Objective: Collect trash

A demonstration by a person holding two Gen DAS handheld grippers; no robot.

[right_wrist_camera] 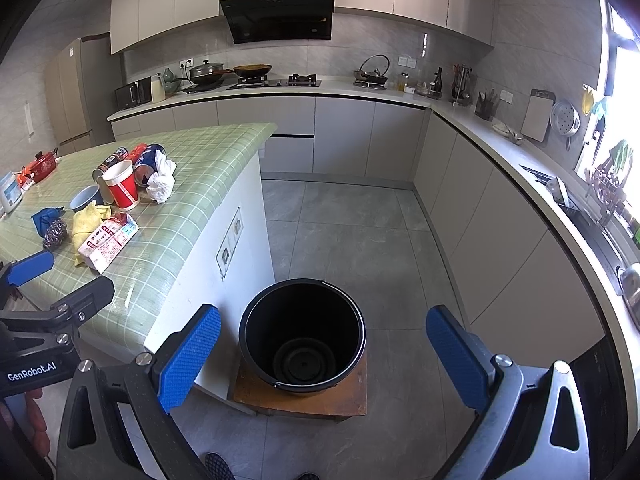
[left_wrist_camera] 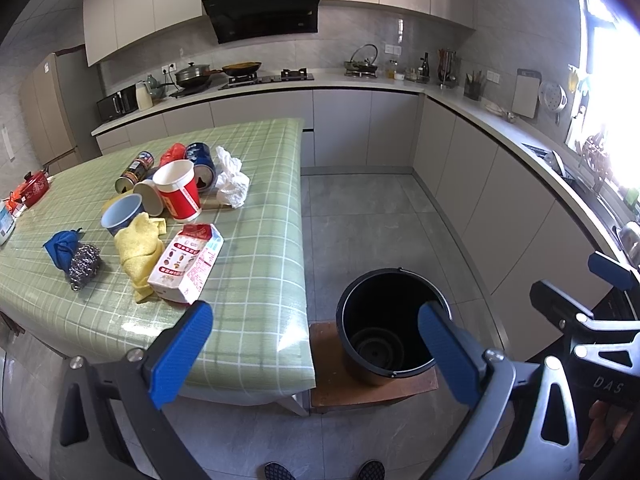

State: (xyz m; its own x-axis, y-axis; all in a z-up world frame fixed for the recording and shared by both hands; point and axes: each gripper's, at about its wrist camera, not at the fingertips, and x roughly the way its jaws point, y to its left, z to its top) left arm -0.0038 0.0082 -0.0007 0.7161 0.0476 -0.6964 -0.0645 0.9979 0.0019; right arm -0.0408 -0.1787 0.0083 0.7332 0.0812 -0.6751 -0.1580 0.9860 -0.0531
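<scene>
Holding nothing, both grippers' fingers (left_wrist_camera: 182, 354) (right_wrist_camera: 456, 360) gape above one bucket (right_wrist_camera: 256, 320), two cans (left_wrist_camera: 134, 170) (left_wrist_camera: 199, 155).

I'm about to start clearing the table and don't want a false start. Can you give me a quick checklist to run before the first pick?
1. Left claw open and empty: ok.
2. Right claw open and empty: ok.
3. Black bucket upright on its wooden stand, mouth unobstructed, nothing inside: ok.
4. Nearest trash, the milk carton, lying free near the table edge: ok, though it rests partly against the yellow cloth.
5. Red paper cup standing clear of neighbours: not ok, it is crowded by cans and another cup.
6. Whether the cans hold liquid: cannot tell.
</scene>
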